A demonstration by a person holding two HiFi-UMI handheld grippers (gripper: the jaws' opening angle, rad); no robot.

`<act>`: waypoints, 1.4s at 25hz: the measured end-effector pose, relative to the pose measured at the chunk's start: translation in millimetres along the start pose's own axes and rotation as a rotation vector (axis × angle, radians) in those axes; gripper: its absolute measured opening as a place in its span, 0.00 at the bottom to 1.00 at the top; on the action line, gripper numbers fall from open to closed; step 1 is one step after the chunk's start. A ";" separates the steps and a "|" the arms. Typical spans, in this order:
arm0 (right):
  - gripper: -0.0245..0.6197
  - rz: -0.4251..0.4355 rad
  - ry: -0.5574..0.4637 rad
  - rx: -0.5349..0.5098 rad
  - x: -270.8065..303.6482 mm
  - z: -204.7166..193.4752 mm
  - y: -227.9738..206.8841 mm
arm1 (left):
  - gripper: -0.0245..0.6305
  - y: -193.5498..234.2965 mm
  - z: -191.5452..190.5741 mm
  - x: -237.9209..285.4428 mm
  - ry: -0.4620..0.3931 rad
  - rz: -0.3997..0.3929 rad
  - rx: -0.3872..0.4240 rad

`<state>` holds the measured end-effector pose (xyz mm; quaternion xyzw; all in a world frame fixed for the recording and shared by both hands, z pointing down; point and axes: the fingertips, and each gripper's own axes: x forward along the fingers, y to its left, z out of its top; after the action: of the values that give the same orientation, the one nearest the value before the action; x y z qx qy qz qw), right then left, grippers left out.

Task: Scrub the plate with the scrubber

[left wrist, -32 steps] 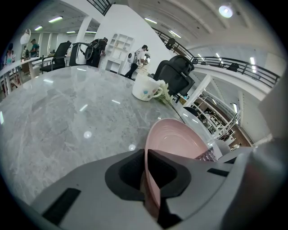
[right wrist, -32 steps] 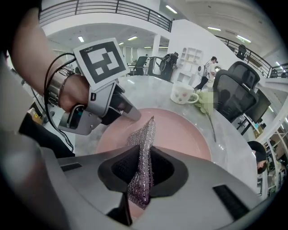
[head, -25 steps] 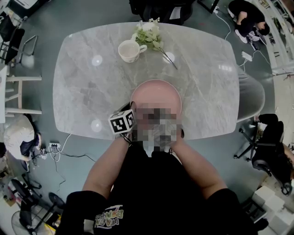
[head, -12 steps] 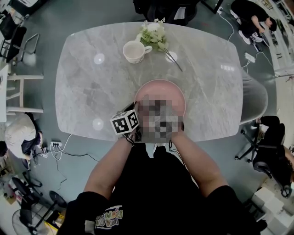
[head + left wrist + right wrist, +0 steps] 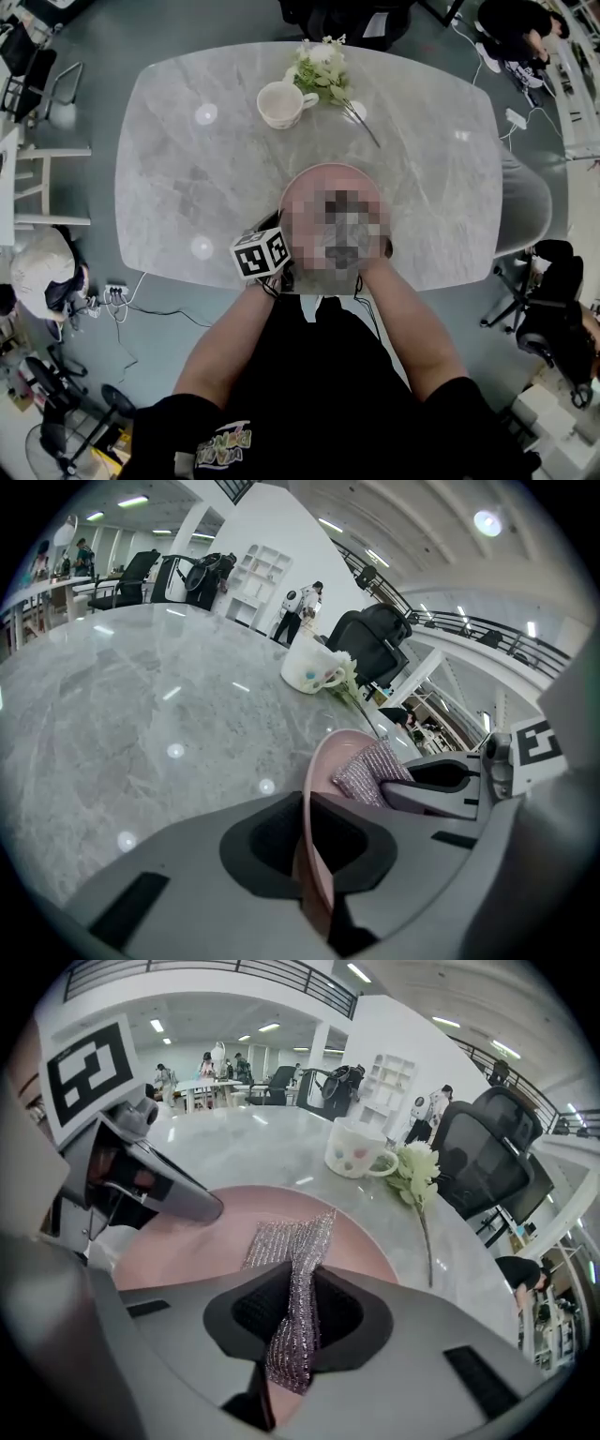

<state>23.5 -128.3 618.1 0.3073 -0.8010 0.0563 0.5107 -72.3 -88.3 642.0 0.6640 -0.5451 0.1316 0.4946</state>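
Grey-veined marble table point(image 5: 187, 187) stands on a grey office floor. At its near edge, the left gripper point(image 5: 314, 841) clamps the rim of the pink plate point(image 5: 187, 1232). The right gripper point(image 5: 295, 1312) pinches a glittery scrubber point(image 5: 295, 1241) lying on the plate. At the far side stand a mug point(image 5: 281, 103) and white flowers point(image 5: 323, 70).

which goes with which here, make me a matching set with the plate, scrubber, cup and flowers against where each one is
Things:
1. pink plate
2. sparkly scrubber
3. white cup
4. white flowers

Places:
A. pinched in the jaws of the right gripper
B. lying flat on the marble table
C. rim clamped in the jaws of the left gripper
D. standing upright, handle toward the flowers

Pairs: 1-C, 2-A, 3-D, 4-B
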 end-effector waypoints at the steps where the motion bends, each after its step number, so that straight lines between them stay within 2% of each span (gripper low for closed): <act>1: 0.15 -0.016 0.005 -0.015 0.3 -1.6 -5.3 | 0.08 0.0 0.1 0.0 -0.001 0.000 0.001; 13: 0.15 -0.161 0.065 -0.050 -2.3 -25.6 -62.1 | 0.08 0.3 0.4 0.6 -0.007 -0.001 0.007; 19: 0.15 -0.191 0.074 -0.068 -4.2 -30.5 -73.3 | 0.08 -0.2 0.3 1.5 -0.009 0.003 0.012; 29: 0.15 -0.244 0.021 0.019 -19.8 -35.4 -85.5 | 0.08 0.4 -0.4 1.5 -0.013 0.005 0.011; 35: 0.15 -0.225 -0.029 0.118 -34.0 -34.0 -81.5 | 0.08 0.6 -0.7 0.8 -0.012 0.010 0.012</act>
<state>104.9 -165.3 586.9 0.4256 -0.7640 0.0410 0.4833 -72.2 -88.2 643.2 0.6651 -0.5506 0.1334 0.4865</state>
